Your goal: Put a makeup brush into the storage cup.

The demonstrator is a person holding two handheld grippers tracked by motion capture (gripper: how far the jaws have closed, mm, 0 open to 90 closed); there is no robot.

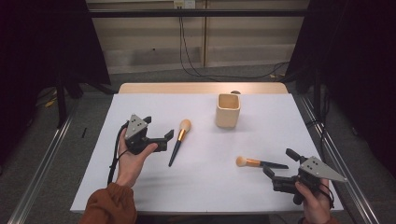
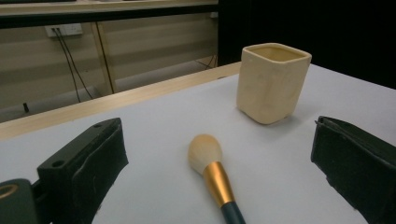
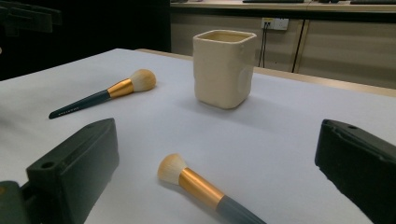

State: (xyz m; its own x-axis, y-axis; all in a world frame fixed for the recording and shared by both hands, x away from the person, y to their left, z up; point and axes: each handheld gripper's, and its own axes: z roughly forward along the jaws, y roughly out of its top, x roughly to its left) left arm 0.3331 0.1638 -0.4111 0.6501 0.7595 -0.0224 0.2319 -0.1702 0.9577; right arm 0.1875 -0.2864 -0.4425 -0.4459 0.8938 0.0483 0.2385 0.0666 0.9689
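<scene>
Two makeup brushes with cream heads, gold ferrules and dark handles lie on the white table [image 1: 205, 186]. One brush [image 1: 179, 139] [image 2: 214, 175] [image 3: 103, 95] lies left of centre, just ahead of my left gripper [image 1: 159, 128] [image 2: 217, 140], which is open and empty, the brush head lying between its jaws. The other brush [image 1: 259, 163] [image 3: 198, 183] lies at the right, right in front of my right gripper [image 1: 279, 162] [image 3: 217, 144], also open and empty. A cream square cup [image 1: 228, 110] [image 2: 272, 83] [image 3: 224, 68] stands upright behind them.
A strip of bare wood [image 1: 201, 87] runs along the table's far edge, with a wall and cables behind. Metal rails [image 1: 42, 163] flank the table on both sides. White surface lies free between the two brushes and along the front.
</scene>
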